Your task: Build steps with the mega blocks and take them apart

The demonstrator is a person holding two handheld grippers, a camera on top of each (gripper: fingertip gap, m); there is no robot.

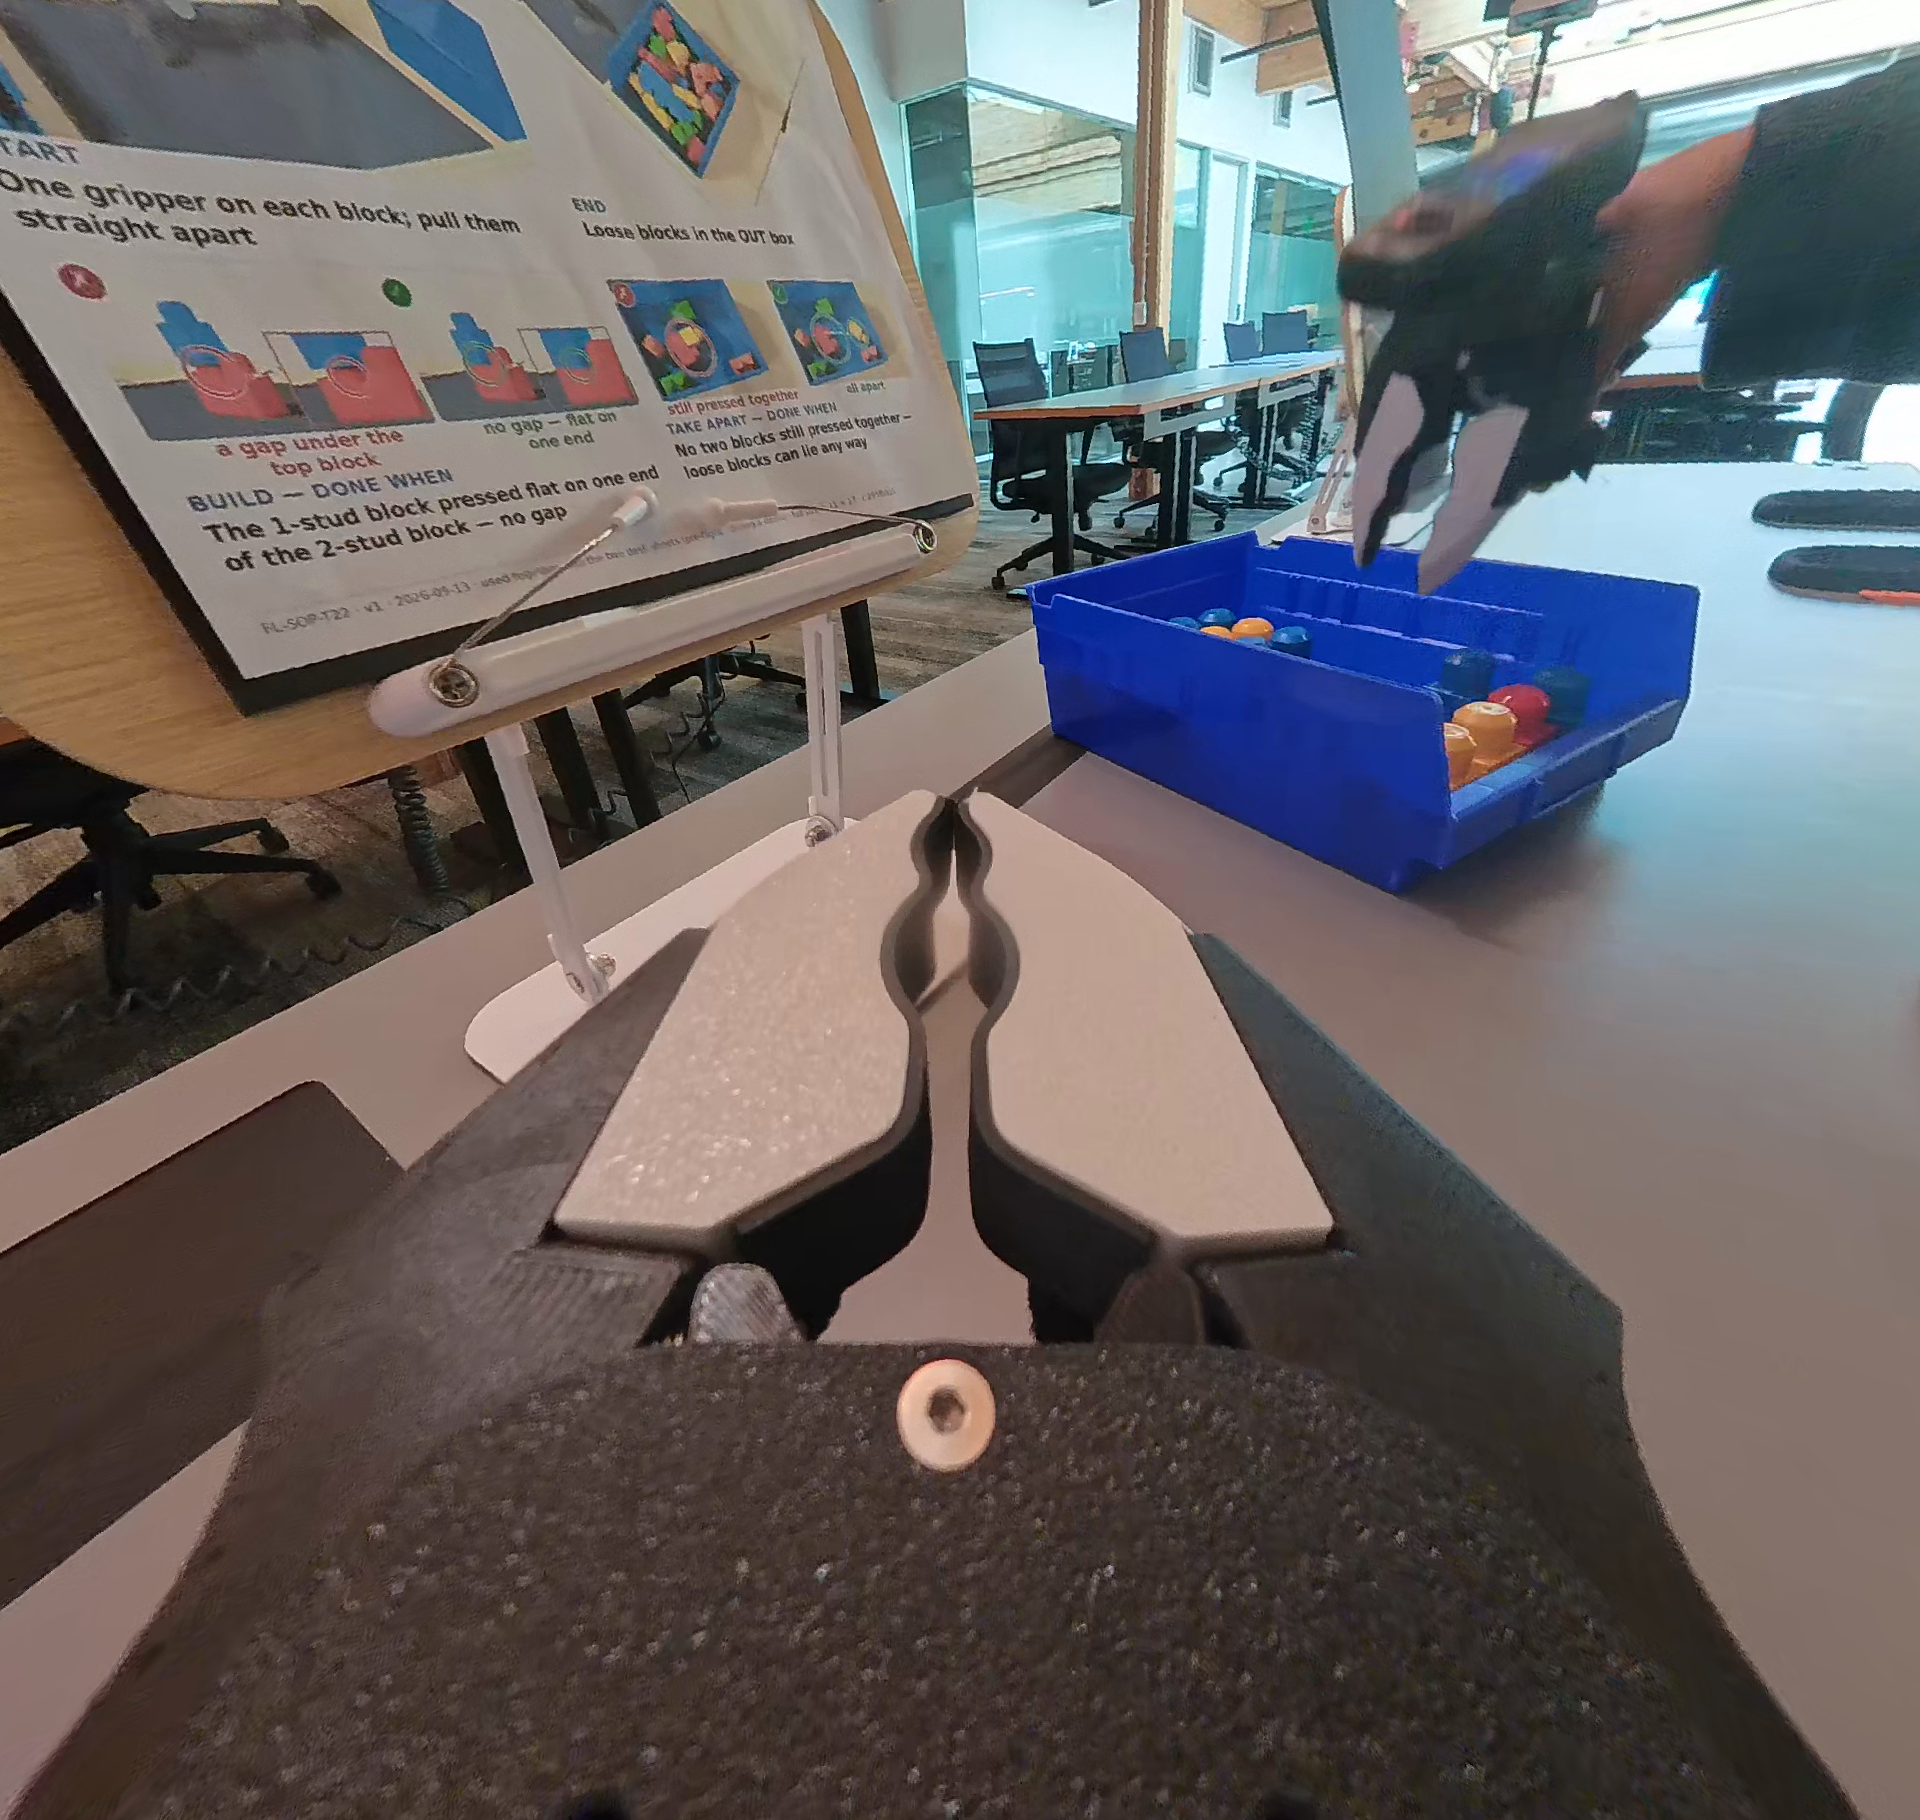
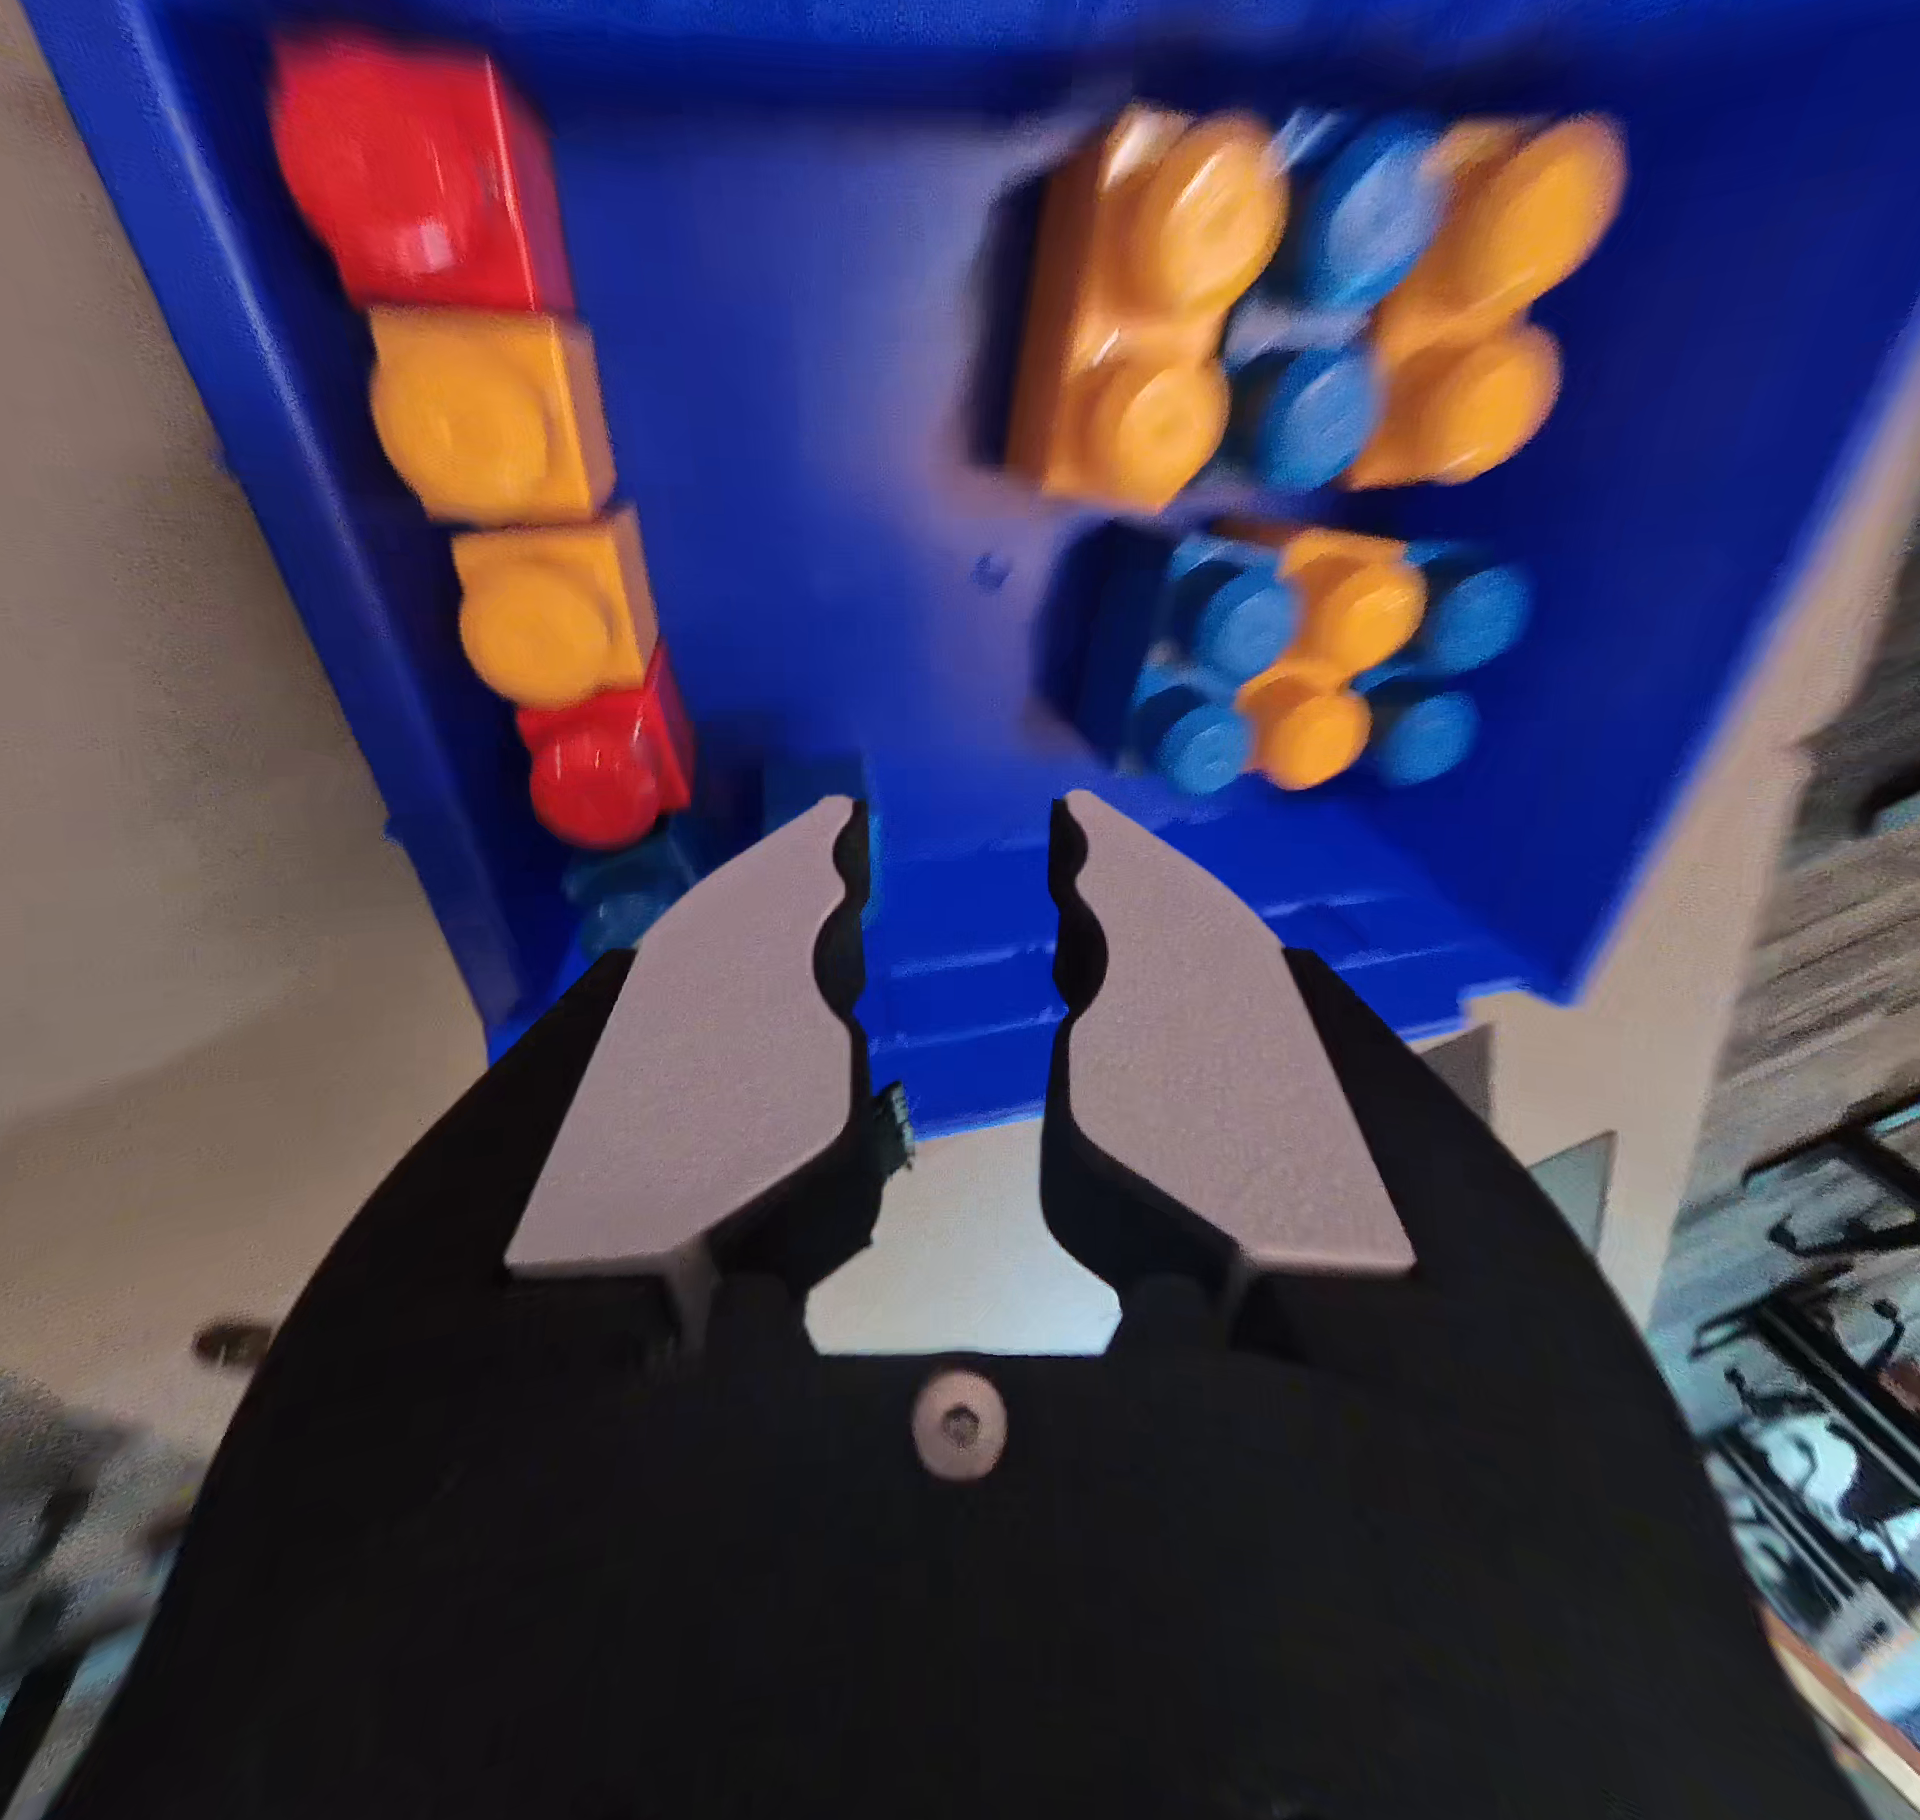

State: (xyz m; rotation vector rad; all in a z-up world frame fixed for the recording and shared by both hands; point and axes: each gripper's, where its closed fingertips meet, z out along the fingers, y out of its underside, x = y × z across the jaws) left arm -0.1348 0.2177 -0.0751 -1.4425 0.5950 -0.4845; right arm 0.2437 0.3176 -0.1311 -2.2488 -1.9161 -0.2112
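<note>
The right gripper [image 2: 961, 814], jaws apart, hovers over the blue plastic bin [image 2: 790, 399]; the left gripper [image 1: 954, 814] sits closed and empty. The orange two-stud block [image 2: 1153, 316] looks light, rigid and slick: pinch its flat sides.

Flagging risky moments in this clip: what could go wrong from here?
1. The right tool hangs open over the blue bin, where orange and blue blocks sit packed together; it might pinch two at once.
2. The right wrist view is motion-blurred, so a fast descent could hit the bin wall.
3. The left tool is shut and away from the bin.
</note>
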